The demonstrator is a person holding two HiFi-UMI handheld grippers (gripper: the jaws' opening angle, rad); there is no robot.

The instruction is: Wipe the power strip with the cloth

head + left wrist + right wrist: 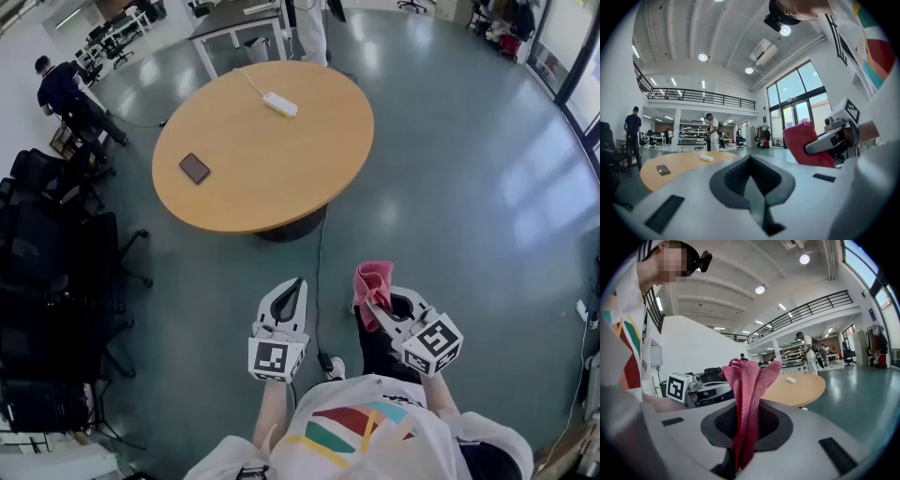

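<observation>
A white power strip [279, 104] with a pale cord lies at the far side of the round wooden table [253, 183]; it is small in the left gripper view [706, 158] and the right gripper view [791, 379]. My right gripper [372, 300] is shut on a pink cloth [373, 286], which stands bunched up between its jaws [749, 394]. My left gripper [292, 289] is shut with nothing in it [751, 187]. Both are held over the floor, well short of the table.
A dark phone [194, 168] lies on the table's left part. Black office chairs [56, 272] crowd the left side. A black cable [319, 281] runs along the floor from under the table. People stand far off by other desks [234, 19].
</observation>
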